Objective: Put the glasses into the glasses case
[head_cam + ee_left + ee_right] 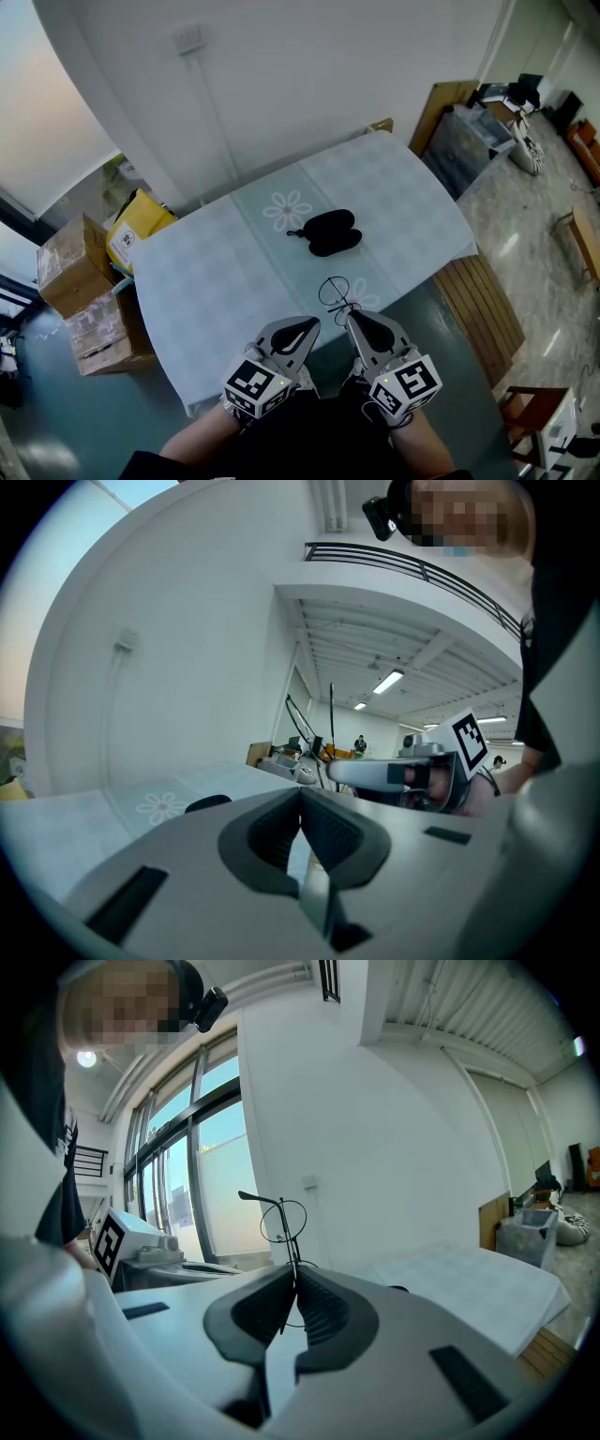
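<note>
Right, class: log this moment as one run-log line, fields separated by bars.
left gripper: shut, empty | right gripper: shut on glasses | glasses case: on table, apart from glasses | step: glasses not yet in case

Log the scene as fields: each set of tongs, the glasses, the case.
left tongs: shut, empty
right tongs: shut on the glasses, frame sticking up past the tips
glasses case: black, looks open, on the table, apart from both tongs
task status: glasses not yet in case
</note>
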Available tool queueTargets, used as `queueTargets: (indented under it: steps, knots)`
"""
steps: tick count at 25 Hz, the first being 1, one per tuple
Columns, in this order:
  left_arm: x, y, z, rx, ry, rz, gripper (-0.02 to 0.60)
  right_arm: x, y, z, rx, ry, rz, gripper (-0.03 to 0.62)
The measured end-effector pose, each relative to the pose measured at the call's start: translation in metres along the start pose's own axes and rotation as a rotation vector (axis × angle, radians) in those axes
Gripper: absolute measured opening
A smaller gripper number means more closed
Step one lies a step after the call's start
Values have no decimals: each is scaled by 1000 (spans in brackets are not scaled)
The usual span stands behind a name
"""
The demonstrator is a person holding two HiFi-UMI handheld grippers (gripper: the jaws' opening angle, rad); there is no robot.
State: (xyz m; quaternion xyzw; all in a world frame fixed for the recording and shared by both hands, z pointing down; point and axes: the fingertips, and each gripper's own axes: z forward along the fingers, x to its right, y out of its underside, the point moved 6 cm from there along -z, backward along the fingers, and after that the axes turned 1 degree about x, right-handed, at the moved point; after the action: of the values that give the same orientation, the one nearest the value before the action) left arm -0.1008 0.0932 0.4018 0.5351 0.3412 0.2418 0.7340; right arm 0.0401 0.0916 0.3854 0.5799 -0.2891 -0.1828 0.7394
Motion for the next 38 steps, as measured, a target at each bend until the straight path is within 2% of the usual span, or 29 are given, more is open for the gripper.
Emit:
queueTargets:
  steps: [13, 24, 38]
  knots:
    - [-4, -2, -2, 9, 2, 3, 26, -1, -3, 5, 7, 4, 0, 32]
    - [-7, -8, 12, 20, -27, 14, 26, 19, -11, 15, 3, -32, -12, 32]
    - [-15, -16, 67, 20, -172, -21, 26, 90, -22, 48, -47, -182, -27, 32]
